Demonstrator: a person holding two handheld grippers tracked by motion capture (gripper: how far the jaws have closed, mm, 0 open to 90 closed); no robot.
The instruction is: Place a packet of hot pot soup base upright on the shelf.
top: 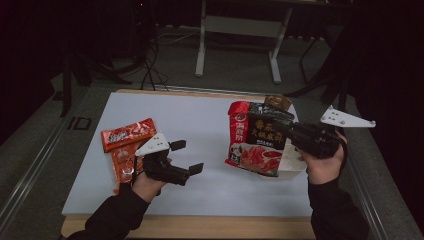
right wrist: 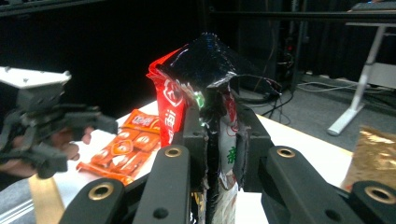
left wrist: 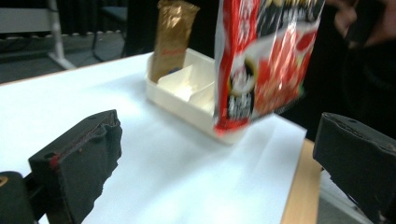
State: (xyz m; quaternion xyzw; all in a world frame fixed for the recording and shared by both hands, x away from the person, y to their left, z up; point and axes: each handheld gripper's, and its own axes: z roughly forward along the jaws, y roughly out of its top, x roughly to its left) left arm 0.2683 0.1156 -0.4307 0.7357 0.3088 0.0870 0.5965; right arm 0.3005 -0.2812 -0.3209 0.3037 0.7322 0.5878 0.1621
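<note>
White divided box [left wrist: 187, 100] sits behind the lifted red-black pouch [left wrist: 266, 56].

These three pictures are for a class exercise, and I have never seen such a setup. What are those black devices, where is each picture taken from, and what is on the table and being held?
A person sits at a white table and holds a hand-operated gripper in each hand; there is no robot arm.

The high view looks down from above the person. The other two pictures come from small cameras riding on each gripper, looking along its two black fingers.

The left gripper is open, with nothing between its fingers. Beside it lie orange snack packets.

The right gripper is shut on a red and black food pouch, pinching it near its top edge and holding it upright at a white divided box. A gold packet already stands in the box's far end.
</note>
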